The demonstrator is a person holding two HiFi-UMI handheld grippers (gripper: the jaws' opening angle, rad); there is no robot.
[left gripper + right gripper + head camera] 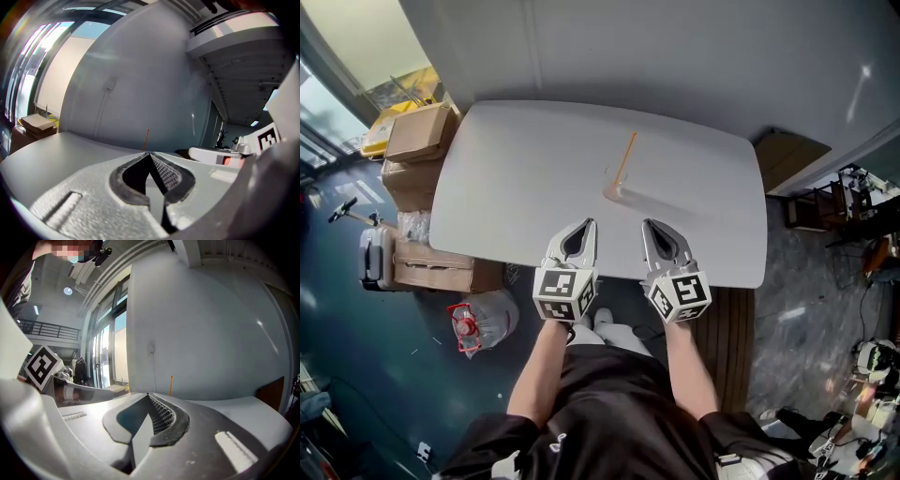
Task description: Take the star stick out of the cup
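A thin orange stick (626,157) leans in a clear cup (616,190) near the middle of the white table (506,178). Its star end cannot be made out. Both grippers hover over the table's near edge, short of the cup. My left gripper (592,223) is shut with nothing between its fingertips, and my right gripper (646,224) beside it is shut and empty too. In the left gripper view the stick (146,139) rises just beyond the closed tips of the left gripper (150,153). The right gripper view shows the stick (171,384) a little right of the right gripper's tips (148,393).
A grey wall runs right behind the table. Cardboard boxes (417,136) are stacked off its left end, with a suitcase (375,255) and a bagged red object (464,328) on the floor below. A brown panel (787,155) stands at the far right corner.
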